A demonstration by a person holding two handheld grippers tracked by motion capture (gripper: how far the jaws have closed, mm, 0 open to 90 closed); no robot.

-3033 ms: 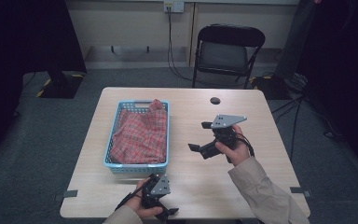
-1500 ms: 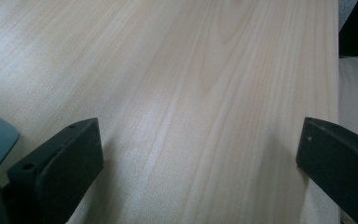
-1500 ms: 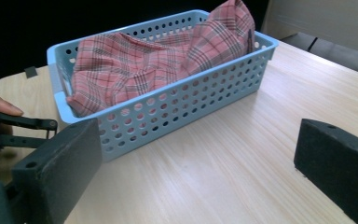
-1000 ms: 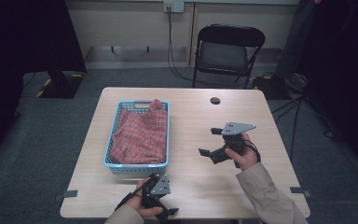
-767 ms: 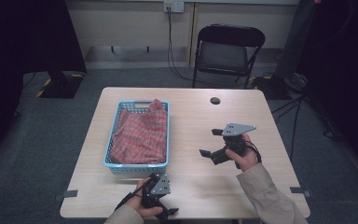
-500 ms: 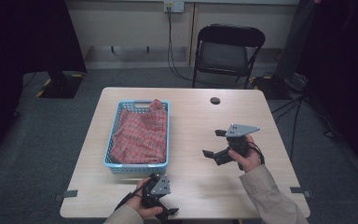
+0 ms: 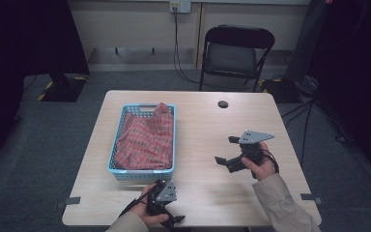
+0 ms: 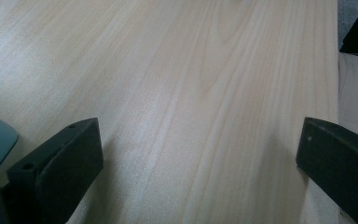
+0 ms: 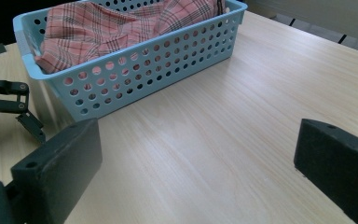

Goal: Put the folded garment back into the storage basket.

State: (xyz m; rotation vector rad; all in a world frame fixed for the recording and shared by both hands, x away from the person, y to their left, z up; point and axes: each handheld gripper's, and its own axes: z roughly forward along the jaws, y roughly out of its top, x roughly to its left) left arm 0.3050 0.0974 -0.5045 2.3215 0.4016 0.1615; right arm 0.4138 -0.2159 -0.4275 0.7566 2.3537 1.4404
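Observation:
A light-blue perforated basket [image 7: 117,130] stands on the left half of the wooden table [image 7: 207,121] and holds a rumpled red plaid cloth [image 7: 145,142]. My left gripper [image 7: 174,203] rests by the table's front edge, just in front of the basket, open over bare wood [image 8: 200,163]. My right gripper [image 7: 226,150] hovers over the table's right half, apart from the basket, open and holding nothing [image 9: 196,163]. It faces the basket's long wall [image 9: 135,70] with the cloth [image 9: 112,23] heaped inside. The left gripper [image 9: 9,102] shows past the basket's near corner.
A small black round disc [image 7: 222,104] lies near the table's far edge. A black folding chair [image 7: 234,50] stands behind the table. Bare wood stretches between the basket and the right gripper. Dark curtains flank the room.
The right gripper has drifted right and toward the person, farther from the basket, still open. The left gripper, basket and cloth have stayed put.

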